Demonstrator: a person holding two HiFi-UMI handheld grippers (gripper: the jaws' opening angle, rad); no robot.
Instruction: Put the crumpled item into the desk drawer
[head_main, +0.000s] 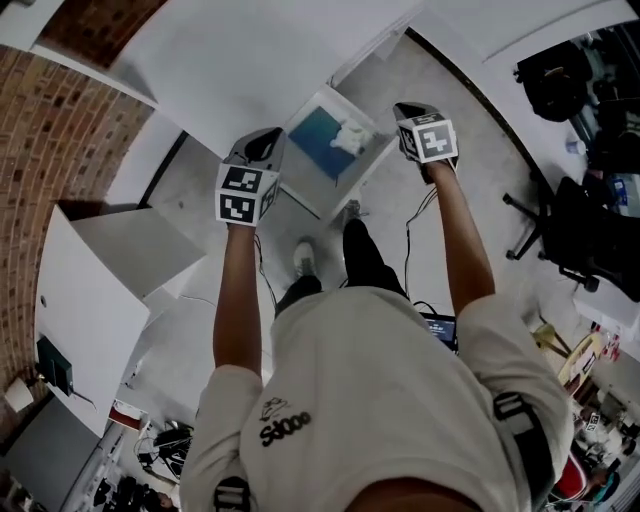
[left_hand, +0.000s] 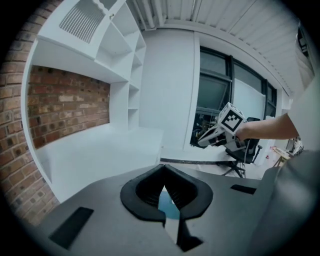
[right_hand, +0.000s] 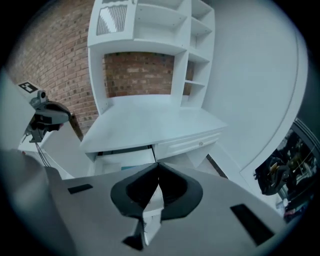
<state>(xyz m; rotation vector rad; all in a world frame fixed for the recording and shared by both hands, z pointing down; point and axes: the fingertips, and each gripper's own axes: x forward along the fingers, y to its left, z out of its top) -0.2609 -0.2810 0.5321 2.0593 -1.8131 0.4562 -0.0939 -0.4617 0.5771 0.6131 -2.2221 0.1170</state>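
Observation:
In the head view the desk drawer (head_main: 305, 168) stands pulled out, with a blue bottom (head_main: 315, 140). A white crumpled item (head_main: 350, 135) lies in its right part. My left gripper (head_main: 268, 135) hangs over the drawer's left rim and my right gripper (head_main: 405, 108) hangs just right of the drawer. In the left gripper view the left gripper (left_hand: 164, 169) is shut and holds nothing. The right gripper (right_hand: 158, 165) is shut and empty too. The right gripper view shows the open drawer (right_hand: 125, 159) under the white desk (right_hand: 150, 122).
A brick wall (head_main: 50, 110) and white shelving (right_hand: 145, 25) stand behind the desk. A white cabinet (head_main: 100, 290) is at the left. An office chair (head_main: 560, 235) and a black bag (head_main: 555, 75) are at the right. The person's legs (head_main: 350, 260) are below the drawer, and cables (head_main: 160, 445) lie on the floor.

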